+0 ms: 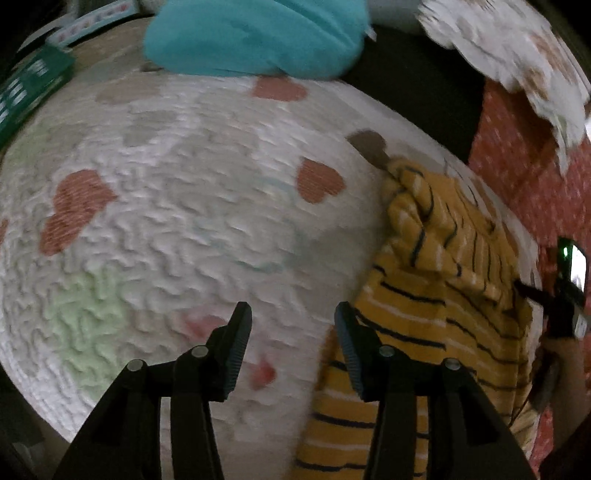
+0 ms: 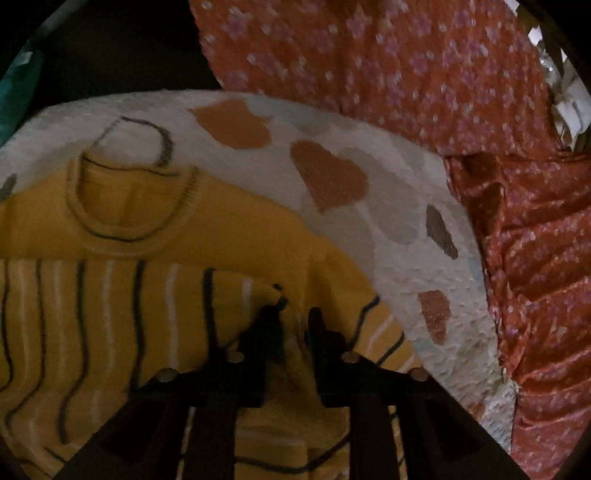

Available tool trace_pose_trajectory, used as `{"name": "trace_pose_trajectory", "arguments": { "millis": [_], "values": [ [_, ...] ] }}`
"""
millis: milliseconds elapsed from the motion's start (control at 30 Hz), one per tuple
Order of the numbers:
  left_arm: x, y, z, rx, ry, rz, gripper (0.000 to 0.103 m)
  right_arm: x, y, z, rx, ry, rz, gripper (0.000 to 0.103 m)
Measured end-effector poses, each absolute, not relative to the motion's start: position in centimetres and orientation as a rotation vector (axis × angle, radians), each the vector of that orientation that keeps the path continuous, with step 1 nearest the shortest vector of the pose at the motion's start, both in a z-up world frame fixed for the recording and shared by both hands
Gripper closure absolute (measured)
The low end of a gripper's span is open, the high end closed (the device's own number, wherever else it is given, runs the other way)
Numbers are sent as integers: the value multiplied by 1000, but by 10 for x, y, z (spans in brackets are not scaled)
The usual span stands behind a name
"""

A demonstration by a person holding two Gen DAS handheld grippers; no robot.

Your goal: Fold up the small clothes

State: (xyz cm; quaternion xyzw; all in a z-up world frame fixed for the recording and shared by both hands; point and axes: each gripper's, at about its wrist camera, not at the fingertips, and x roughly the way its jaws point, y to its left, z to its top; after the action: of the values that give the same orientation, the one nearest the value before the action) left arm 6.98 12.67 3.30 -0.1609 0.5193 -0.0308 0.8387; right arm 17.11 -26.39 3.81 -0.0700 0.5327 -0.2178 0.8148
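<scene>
Left tongs [image 1: 291, 332] gape empty, right tongs [image 2: 291, 325] stand slightly apart over the soft, light yellow striped sweater [image 2: 147, 295]; I'd pinch its hem corners.

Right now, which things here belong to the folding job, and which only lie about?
For the job:
- yellow striped sweater
- heart-print blanket under it

Lying about:
- teal garment
- orange flowered cloth
- white patterned cloth

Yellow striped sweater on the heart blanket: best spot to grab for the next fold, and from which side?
Probably the striped sleeve end, from above, coming in off the bare heart blanket. The yellow striped sweater lies flat, neckline up; only that loose edge offers the tongs a single layer.
</scene>
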Motion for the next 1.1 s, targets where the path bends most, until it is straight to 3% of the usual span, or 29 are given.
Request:
{"name": "trace_pose_trajectory", "arguments": {
  "millis": [267, 500, 533, 567, 600, 867, 933, 1100],
  "values": [
    [97, 100, 21, -454, 1131, -166, 52, 147, -213, 112, -32, 939, -177, 66],
    [144, 99, 7, -677, 1137, -201, 53, 208, -89, 106, -16, 1088, 356, 65],
    [149, 98, 3, -688, 1154, -214, 61, 218, -72, 99, -55, 1108, 383, 65],
    [152, 96, -3, -708, 1178, -231, 80, 229, -57, 91, -96, 1131, 401, 65],
    [155, 96, -8, -722, 1199, -240, 87, 236, -48, 85, -124, 1147, 405, 65],
    [156, 100, -16, -784, 1224, -225, 89, 261, -14, 43, -291, 1258, 442, 65],
    [155, 100, -15, -785, 1226, -217, 89, 260, -13, 43, -327, 1255, 451, 96],
    [159, 95, -15, -787, 1224, -199, 89, 277, -23, 51, -403, 1174, 285, 101]
  ]
}}
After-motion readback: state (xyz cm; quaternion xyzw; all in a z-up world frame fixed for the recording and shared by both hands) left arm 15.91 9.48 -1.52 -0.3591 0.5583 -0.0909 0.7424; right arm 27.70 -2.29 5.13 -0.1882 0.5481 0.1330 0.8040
